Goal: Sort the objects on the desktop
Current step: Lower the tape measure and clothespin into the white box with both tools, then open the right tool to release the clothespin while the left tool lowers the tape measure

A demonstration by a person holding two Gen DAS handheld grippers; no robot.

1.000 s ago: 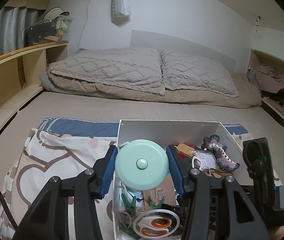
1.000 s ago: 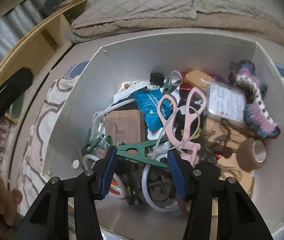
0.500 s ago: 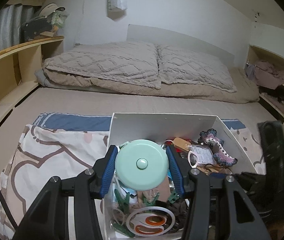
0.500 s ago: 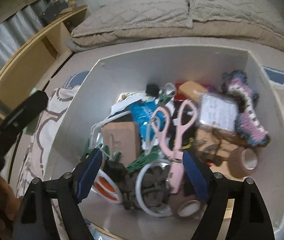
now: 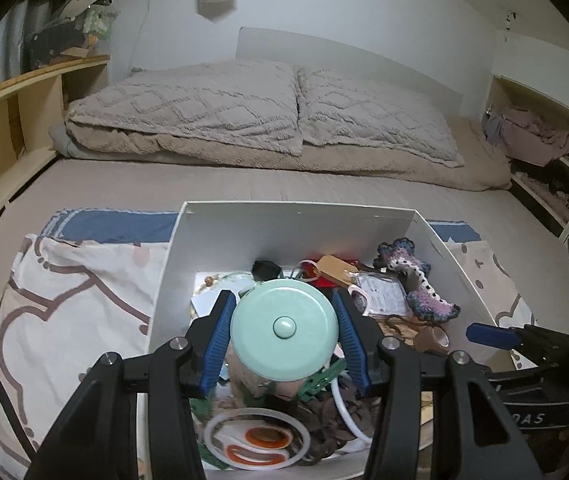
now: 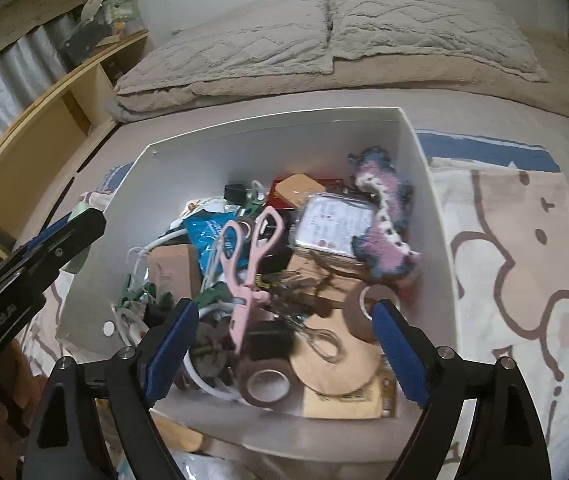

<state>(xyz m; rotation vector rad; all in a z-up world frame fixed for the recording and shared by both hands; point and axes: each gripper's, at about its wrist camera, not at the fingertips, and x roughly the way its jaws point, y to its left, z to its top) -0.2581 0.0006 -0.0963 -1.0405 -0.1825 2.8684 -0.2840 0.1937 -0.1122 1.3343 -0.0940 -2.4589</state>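
Observation:
A white box (image 5: 296, 209) (image 6: 276, 114) on a patterned cloth holds a jumble of small things: pink scissors (image 6: 249, 264), a green clothespin (image 6: 212, 298), brown tape rolls (image 6: 266, 384), a crochet piece (image 6: 384, 220) and orange-handled scissors (image 5: 258, 444). My left gripper (image 5: 283, 322) is shut on a round mint-green tape measure (image 5: 284, 328) and holds it above the near left part of the box. My right gripper (image 6: 284, 332) hovers over the box's near side. Its jaws are opening wide, and its pads press on nothing.
The patterned cloth (image 6: 524, 264) lies on a bed, with two beige pillows (image 5: 244, 108) at the far end. A wooden shelf (image 5: 12, 112) runs along the left. Another shelf with clothes (image 5: 540, 144) is on the right. The far half of the box floor shows bare white.
My right gripper let go of the green clothespin, opened wide and drew up and back from the pile. My left gripper carried the tape measure rightward, further over the box.

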